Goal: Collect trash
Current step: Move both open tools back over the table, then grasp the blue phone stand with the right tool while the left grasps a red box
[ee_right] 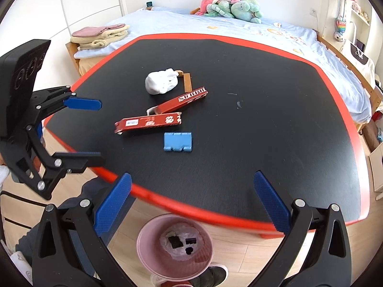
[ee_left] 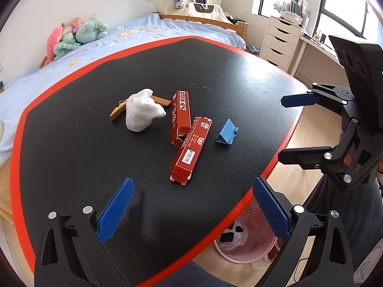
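On the black table (ee_left: 71,148) lie two red cartons (ee_left: 181,117) (ee_left: 191,149), a crumpled white wad (ee_left: 141,112), a wooden angle piece (ee_left: 117,114) behind the wad, and a blue plastic piece (ee_left: 227,132). My left gripper (ee_left: 193,179) hovers open and empty over the near edge, just short of the nearer carton. My right gripper (ee_right: 192,174) hangs open and empty over the table's edge, the blue piece (ee_right: 177,141) and cartons (ee_right: 148,123) ahead of it. A pink bin (ee_right: 148,229) holding black scraps stands on the floor below the right gripper.
The table has a red rim (ee_right: 167,205). Behind it stretches a bed (ee_right: 275,33) with plush toys (ee_right: 229,4) and folded towels (ee_right: 100,34). White drawers (ee_left: 278,43) and a desk stand to the right. A person's legs and a shoe (ee_right: 213,275) are near the bin.
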A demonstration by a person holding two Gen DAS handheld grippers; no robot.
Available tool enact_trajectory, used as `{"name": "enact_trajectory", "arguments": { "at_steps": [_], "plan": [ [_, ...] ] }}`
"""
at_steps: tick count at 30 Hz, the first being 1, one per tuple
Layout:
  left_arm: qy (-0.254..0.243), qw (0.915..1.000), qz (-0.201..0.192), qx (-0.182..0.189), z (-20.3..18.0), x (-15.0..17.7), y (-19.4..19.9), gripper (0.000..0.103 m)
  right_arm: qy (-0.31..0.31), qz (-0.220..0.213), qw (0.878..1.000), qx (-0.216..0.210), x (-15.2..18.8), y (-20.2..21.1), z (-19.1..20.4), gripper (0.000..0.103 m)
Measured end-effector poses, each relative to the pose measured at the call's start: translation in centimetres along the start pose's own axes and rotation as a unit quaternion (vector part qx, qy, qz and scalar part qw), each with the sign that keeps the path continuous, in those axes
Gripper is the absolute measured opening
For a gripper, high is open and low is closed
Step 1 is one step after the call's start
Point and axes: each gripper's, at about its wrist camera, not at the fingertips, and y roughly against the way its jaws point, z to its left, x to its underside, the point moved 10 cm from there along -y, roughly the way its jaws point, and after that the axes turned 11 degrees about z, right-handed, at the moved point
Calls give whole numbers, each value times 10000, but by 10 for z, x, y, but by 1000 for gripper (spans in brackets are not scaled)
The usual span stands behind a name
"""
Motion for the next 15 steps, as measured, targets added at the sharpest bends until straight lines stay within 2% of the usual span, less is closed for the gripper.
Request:
{"name": "enact_trajectory", "arguments": {
  "at_steps": [12,15],
  "plan": [
    [-129,9999,-21,29,11,-11,-14,95,69,-23,9998,-184,-28,-28,5,99],
    [-172,9998,-56,81,11,-15,-16,95,121,10,9996,-243,-32,-34,9,83]
  ]
}}
